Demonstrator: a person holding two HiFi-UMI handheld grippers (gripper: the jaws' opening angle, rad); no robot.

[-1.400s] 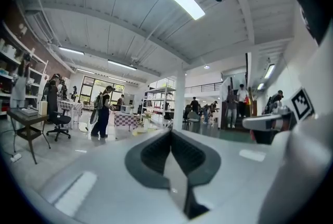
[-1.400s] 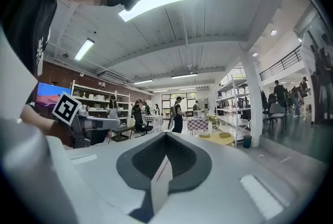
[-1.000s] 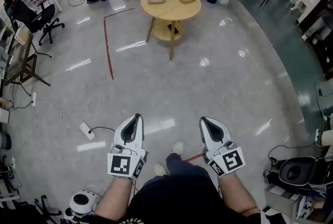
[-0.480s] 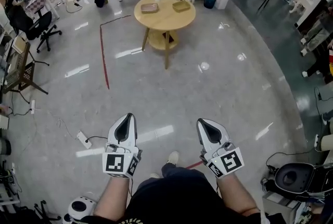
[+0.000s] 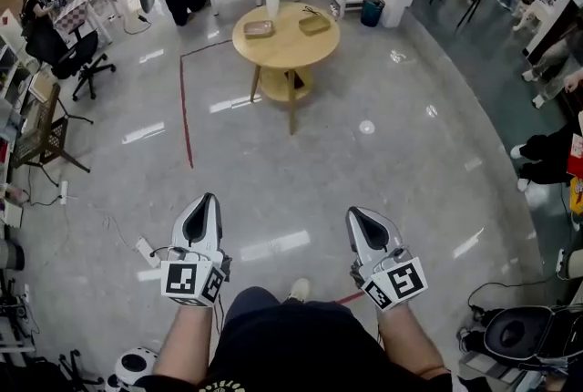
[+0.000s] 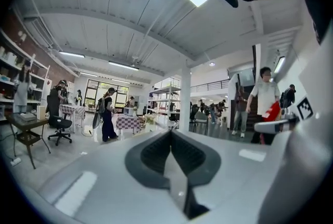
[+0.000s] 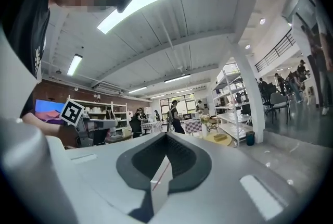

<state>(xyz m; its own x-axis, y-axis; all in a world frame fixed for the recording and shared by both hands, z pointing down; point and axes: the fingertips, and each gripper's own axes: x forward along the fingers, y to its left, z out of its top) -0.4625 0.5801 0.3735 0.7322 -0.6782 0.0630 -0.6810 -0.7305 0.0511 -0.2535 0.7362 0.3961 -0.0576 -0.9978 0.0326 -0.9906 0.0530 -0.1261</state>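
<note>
While both jaws are pressed together on nothing, the left hand-held gripper point(image 5: 208, 199) and right hand-held gripper point(image 5: 355, 215) point forward, side by side above the floor point(image 5: 401, 153).
Held level near the body, probably because nothing is within reach: white power strip point(image 5: 145, 250) lies on the floor just left of the left one; round wooden worktop point(image 5: 301, 39) with flower vase point(image 5: 272, 0) stands well ahead.

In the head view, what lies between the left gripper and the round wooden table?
Only bare, glossy grey floor separates the left gripper from the round wooden table, as the head view shows; a red line runs just beside.
</note>
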